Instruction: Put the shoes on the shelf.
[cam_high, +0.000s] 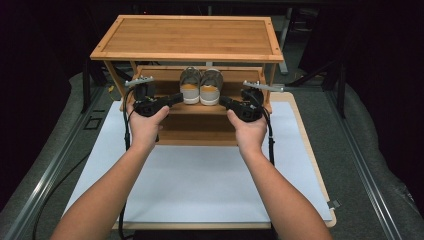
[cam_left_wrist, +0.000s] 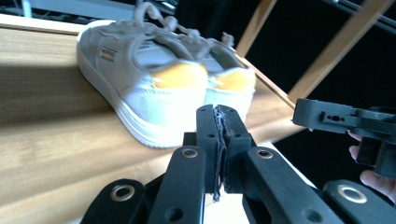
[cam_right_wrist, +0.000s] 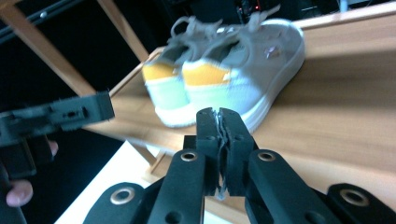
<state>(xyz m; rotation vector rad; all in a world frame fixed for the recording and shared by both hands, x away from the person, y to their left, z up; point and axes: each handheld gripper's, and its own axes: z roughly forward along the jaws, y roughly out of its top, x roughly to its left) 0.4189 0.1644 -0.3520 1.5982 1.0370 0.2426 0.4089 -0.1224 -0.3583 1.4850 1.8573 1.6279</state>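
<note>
Right now both hands sit just in front of the wooden rack (cam_high: 186, 40), on either side of the pair of shoes (cam_high: 201, 86) on its middle shelf (cam_high: 200, 107). Left gripper (cam_high: 177, 98) points at the shoes from the left, jaws pressed together w/ nothing between them; same for right gripper (cam_high: 223, 101) from the right. Shoes stand side by side, heels w/ yellow patches toward the person, approx centred on the shelf. Neither gripper seems to touch them, tho the gap is hard to judge.
</note>
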